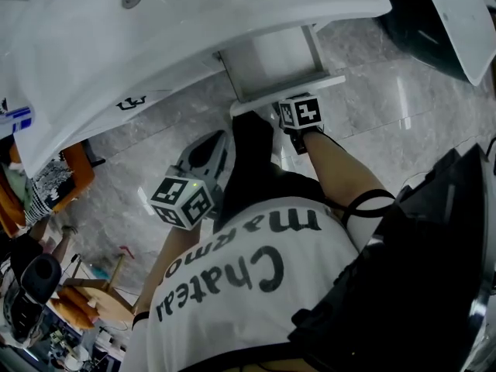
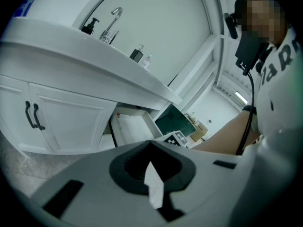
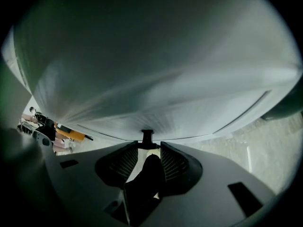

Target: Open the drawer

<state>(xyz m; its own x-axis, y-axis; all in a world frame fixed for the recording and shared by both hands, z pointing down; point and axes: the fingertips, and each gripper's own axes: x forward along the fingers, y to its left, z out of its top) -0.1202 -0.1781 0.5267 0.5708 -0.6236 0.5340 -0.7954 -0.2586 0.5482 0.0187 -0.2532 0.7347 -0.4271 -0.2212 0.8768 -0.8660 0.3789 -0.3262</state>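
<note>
The left claw (image 1: 211, 152) hangs close to the person's white printed shirt (image 1: 232, 301), its jaws pressed almost together on nothing. To its right, under the white basin-top table (image 1: 194, 29), the white box-shaped drawer (image 1: 273, 56) stands pulled out, with its flat front panel facing the person. The right claw (image 1: 280, 108) is at that front, spread around the thin black handle (image 3: 151, 171), and a gap shows beside one pad.
</note>
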